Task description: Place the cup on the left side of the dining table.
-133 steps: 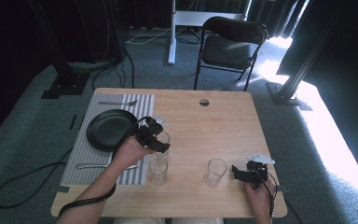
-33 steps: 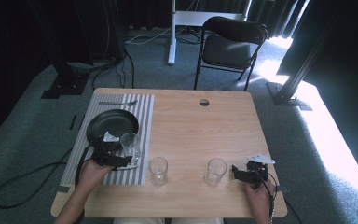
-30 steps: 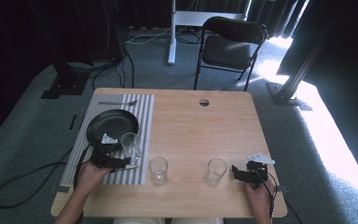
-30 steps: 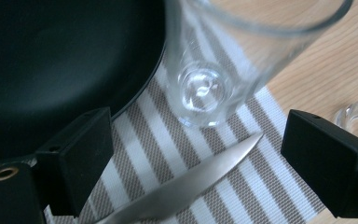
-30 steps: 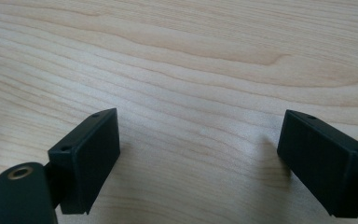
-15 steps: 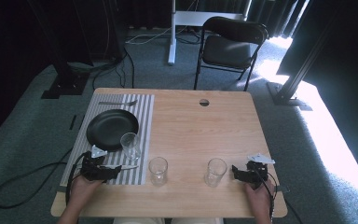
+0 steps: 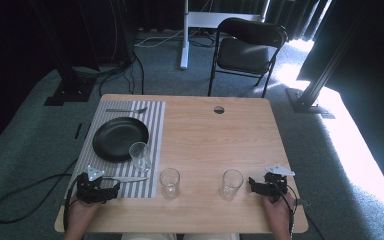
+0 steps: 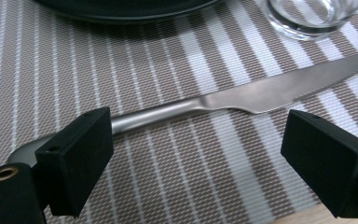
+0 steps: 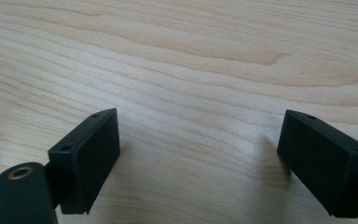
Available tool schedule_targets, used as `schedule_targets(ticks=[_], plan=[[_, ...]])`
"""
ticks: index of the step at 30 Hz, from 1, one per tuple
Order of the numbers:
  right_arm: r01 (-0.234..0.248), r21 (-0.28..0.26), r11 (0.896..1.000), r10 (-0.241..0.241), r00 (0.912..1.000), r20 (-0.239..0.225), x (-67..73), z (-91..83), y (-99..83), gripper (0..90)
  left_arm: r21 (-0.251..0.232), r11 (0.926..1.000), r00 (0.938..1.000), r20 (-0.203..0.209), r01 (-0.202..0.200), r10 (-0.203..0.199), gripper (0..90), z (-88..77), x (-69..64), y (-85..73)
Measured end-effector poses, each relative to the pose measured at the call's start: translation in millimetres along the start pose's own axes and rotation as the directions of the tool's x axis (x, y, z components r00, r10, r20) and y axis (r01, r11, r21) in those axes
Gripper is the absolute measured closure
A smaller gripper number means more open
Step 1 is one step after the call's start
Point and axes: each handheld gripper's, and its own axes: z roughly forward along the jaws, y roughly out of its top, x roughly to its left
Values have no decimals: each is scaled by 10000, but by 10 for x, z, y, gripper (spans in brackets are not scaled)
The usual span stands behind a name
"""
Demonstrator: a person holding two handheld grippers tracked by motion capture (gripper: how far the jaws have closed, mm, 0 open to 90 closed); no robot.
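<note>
— Where's the left claw (image 7: pixel 111 190)?
— Spread wide, empty, at the counter's (image 7: pixel 215 135) near-left corner, low over the knife (image 8: pixel 242 100) on the striped mat (image 8: pixel 135 70).
— The right claw (image 7: pixel 254 184)?
— Spread wide, empty, near the right edge.

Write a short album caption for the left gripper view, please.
Open black jaws of the left gripper hover low over a silver metal table knife lying on a brown-and-white striped woven placemat.

harsh sunlight glares from the right; left surroundings dark, close views sharp.
</note>
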Motion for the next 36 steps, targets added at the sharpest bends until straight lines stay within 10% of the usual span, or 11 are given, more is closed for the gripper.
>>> schedule_targets(ticks=[17, 27, 36], plan=[[5, -1, 10000, -5, 10000, 1, 0, 0, 0, 123, -479, 9924, 9915, -579, 1135, -1162, 99, 9, 99, -241], [-5, -2, 10000, 5, 10000, 1, 0, 0, 0, 123, -848, 9804, 9840, 196, 1781, -1771, 99, -42, 195, -298], [3, -6, 10000, -3, 10000, 2, 0, 1, 0, 123, -474, 9922, 9912, -606, 1152, -1179, 99, -20, 106, -275]])
